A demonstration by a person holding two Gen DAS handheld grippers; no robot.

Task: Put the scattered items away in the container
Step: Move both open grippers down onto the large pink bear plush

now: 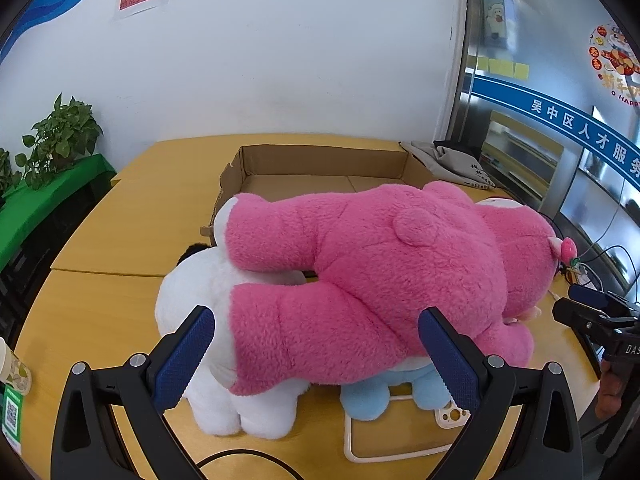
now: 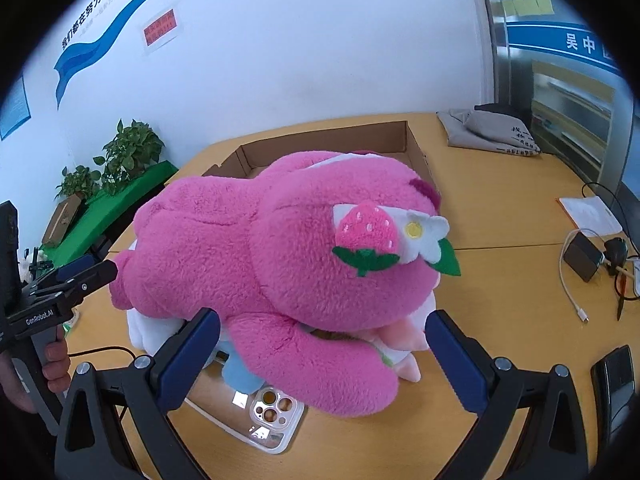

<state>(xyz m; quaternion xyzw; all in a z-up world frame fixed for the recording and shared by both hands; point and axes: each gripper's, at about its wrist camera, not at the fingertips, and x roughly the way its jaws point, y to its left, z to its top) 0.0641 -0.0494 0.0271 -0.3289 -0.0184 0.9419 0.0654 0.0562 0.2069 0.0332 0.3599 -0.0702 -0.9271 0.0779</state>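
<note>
We see a large pink plush bear (image 1: 384, 264) lying face down on the wooden table (image 1: 120, 248), just in front of the open cardboard box (image 1: 320, 160). Its fur is shaggy and bright pink, with a small round tail on its back and pale soles at the ends of its legs. A felt strawberry (image 2: 366, 232) with green leaves and a white flower sits by its ear. The bear rests on top of other soft toys: a white plush (image 1: 224, 360) under its legs and a light blue plush (image 1: 376, 396) under its belly, both on the side of the bear away from the box. A clear phone case (image 2: 272, 420) lies on the table against the blue plush, also on the near side of the bear.

Our left gripper (image 1: 316, 360) has its blue-padded fingers spread wide on either side of the bear's nearer leg, holding nothing. Our right gripper (image 2: 322, 356) is likewise spread wide, its fingers flanking the bear's arm without closing on it. A folded grey cloth bag (image 2: 488, 132) lies beyond the bear, to the right of the box.
</note>
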